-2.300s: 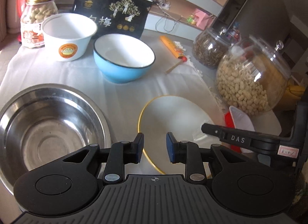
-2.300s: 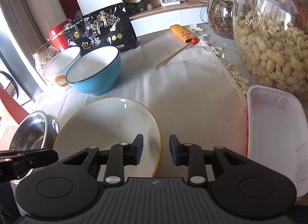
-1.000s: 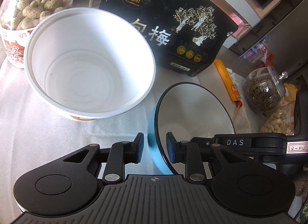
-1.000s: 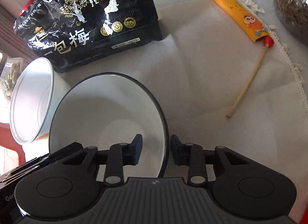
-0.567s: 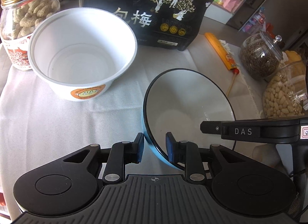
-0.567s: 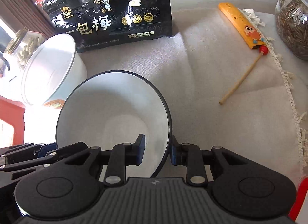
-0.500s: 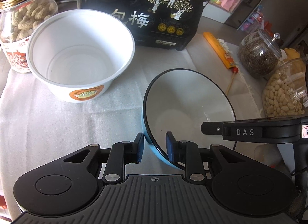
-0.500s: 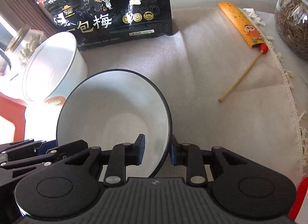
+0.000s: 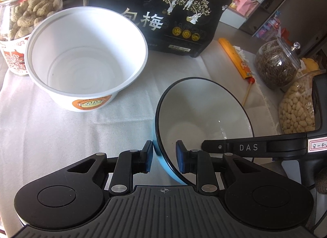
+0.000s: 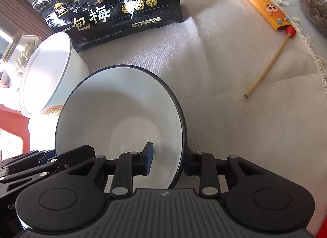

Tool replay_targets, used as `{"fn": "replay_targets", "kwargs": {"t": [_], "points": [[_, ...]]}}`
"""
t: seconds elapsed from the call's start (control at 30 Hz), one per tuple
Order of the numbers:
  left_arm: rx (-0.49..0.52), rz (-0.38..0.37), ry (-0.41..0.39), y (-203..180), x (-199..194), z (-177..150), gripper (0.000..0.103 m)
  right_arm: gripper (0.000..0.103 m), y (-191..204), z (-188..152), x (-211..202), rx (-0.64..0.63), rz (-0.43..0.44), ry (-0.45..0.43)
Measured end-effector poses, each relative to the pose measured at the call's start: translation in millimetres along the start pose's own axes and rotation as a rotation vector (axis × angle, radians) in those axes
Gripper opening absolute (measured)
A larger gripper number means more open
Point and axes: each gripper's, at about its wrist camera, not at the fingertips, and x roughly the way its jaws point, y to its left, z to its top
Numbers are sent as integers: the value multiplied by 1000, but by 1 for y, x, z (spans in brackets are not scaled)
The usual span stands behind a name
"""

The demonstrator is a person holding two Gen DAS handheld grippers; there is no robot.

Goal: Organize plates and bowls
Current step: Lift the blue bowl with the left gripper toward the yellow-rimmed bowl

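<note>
Left wrist view: blue bowl [image 9: 204,119] gripped on opposite rim sides by both grippers.
Left gripper [image 9: 164,156] and right gripper [image 10: 166,161] each clamp the rim, likely sharing its weight, just beside the white tub [image 9: 85,60] on the worktop [image 9: 51,131].

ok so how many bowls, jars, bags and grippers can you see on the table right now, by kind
bowls: 2, blue bowl and white tub
jars: 3, shelled-peanut jar, seed jar, peanut jar
bags: 1, black bag
hand-held grippers: 2, left and right, each straddling the blue bowl's rim
total: 8
</note>
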Motion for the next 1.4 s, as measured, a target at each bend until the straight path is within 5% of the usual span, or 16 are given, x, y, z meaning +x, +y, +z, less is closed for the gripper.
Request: {"fn": "replay_targets", "kwargs": {"t": [0.33,0.87,1.13,1.4], "points": [[51,39,15,-5,-4,-5,27,29,3,-17,-3,-34,26,49],[-35,-16,52,7,21,5,32,35,6,-11,0,4,5,6],[-12,-77,-46,2,-8,4,32,29,10,-20,-30,-17,-4,-78],[71,-189,-146,-35,-67,-13,32,28,9,-47,-105,-69,-13,-201]]}}
